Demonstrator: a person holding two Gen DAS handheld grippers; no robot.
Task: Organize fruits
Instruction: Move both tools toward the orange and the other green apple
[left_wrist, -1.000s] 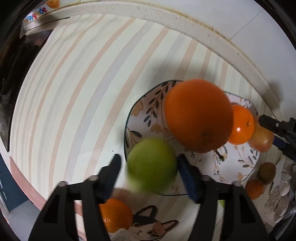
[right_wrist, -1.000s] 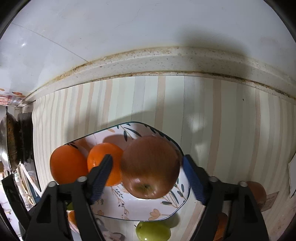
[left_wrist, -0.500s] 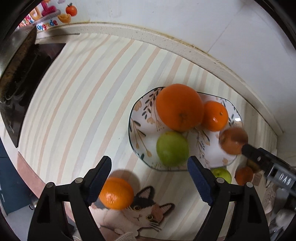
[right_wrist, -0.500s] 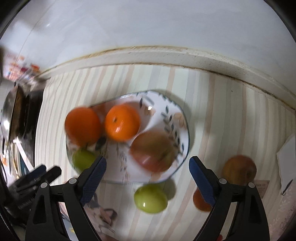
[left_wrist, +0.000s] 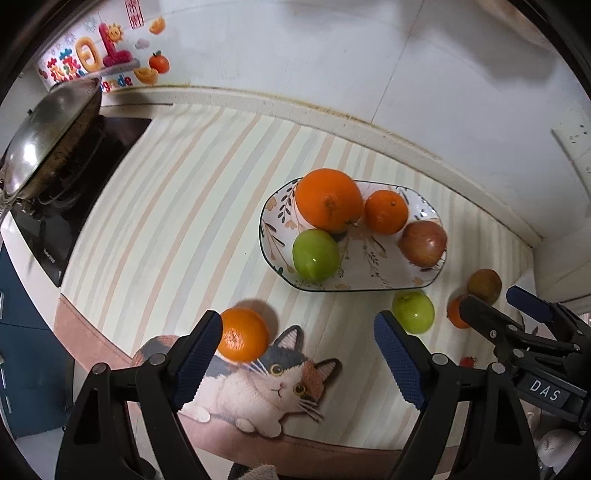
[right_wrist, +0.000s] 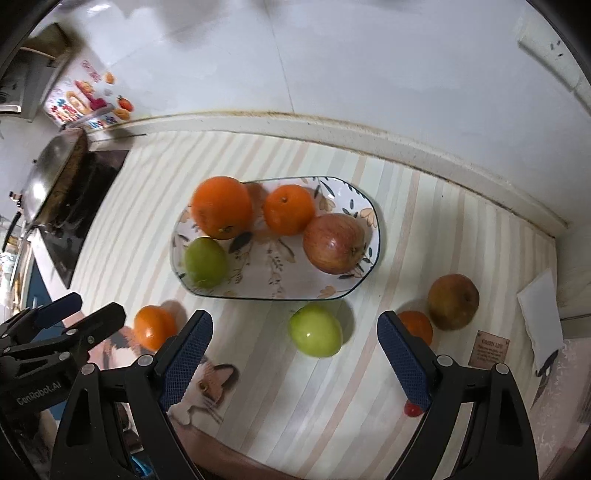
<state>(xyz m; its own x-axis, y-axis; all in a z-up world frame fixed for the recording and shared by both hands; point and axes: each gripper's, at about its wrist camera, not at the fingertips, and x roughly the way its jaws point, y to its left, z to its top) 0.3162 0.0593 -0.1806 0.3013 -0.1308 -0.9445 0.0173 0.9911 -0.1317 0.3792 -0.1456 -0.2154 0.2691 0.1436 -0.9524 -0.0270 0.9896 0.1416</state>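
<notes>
Both tools empty, jaws spread wide. Left gripper (left_wrist: 297, 354) hangs above the mat, a loose orange (left_wrist: 243, 339) just beside its left finger. Right gripper (right_wrist: 294, 354) hangs over a loose green apple (right_wrist: 315, 329).

Between picks, by my reading. Next: drop onto a loose fruit, straddle, close gently; round skins may roll.

Plate (right_wrist: 375, 218) holds big orange (right_wrist: 222, 206), small orange (right_wrist: 288, 209), red apple (right_wrist: 334, 243), green fruit (right_wrist: 205, 261). Off-plate at right: brown fruit (right_wrist: 453, 302), another orange (right_wrist: 416, 325).

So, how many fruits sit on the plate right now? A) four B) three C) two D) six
A: the plate holds a large orange, a small orange, a red apple and a green apple.
</notes>
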